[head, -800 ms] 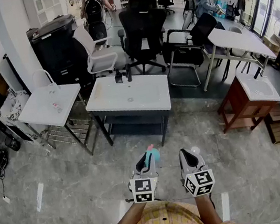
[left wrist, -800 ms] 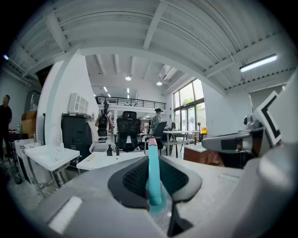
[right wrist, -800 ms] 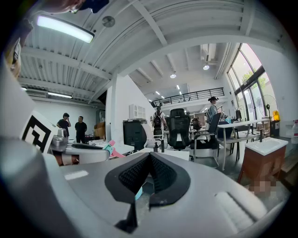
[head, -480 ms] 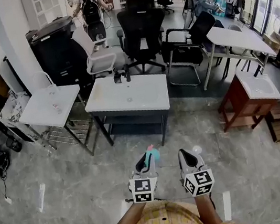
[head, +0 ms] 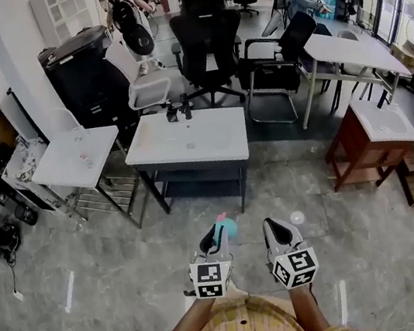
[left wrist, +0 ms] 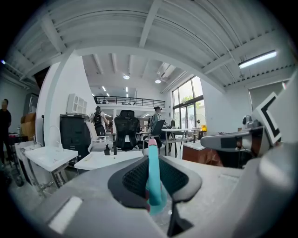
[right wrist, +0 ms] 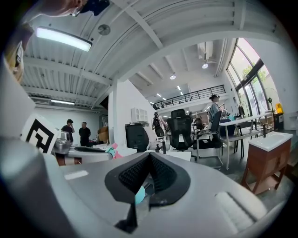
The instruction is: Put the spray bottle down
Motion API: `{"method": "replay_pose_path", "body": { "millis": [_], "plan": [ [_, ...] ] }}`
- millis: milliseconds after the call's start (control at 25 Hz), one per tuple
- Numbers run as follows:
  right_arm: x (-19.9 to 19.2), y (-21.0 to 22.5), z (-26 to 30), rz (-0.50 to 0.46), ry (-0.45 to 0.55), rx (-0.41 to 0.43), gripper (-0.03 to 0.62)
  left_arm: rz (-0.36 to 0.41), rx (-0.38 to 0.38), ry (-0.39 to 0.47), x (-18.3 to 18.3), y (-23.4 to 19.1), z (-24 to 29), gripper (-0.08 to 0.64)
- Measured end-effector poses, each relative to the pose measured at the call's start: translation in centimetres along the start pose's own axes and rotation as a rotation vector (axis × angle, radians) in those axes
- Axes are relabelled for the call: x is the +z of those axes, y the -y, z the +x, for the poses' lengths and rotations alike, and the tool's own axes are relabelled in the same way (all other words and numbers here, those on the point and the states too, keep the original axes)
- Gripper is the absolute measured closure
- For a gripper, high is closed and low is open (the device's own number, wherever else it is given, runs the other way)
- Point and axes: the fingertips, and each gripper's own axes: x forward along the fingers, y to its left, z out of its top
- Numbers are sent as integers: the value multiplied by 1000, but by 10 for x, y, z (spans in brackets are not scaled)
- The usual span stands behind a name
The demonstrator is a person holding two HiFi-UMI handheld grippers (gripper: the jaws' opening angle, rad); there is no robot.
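Observation:
A teal spray bottle (head: 226, 227) with a pink tip stands upright between the pads of my left gripper (head: 213, 240), which is shut on it. In the left gripper view the bottle (left wrist: 154, 186) fills the gap between the jaws, and its pink tip (left wrist: 152, 142) rises above them. My right gripper (head: 275, 230) hangs beside it at the same height with its jaws together and nothing clearly held. In the right gripper view a small teal patch (right wrist: 139, 195) shows low behind the closed pads (right wrist: 135, 174); I cannot tell what it is. Both grippers hover over the grey floor.
A white sink table (head: 220, 151) stands ahead, with a smaller white table (head: 58, 166) to its left and a wooden sink stand (head: 355, 156) to its right. Office chairs (head: 205, 39) and people fill the back. A small white disc (head: 297, 217) lies on the floor.
Both grippers keep the same pose and the bottle stays held. The view has shifted slightly, and the person with the backpack at the back has walked left.

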Motion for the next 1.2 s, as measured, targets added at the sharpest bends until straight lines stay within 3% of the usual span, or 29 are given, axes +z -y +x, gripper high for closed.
{"method": "replay_pose_path", "body": {
  "millis": [640, 1200],
  "plan": [
    [-14, 65, 36, 42, -40, -15, 591, 17, -47, -50, 5, 22, 82, 491],
    [12, 163, 148, 63, -70, 22, 591, -12, -23, -83, 36, 2, 221, 491]
  ]
}}
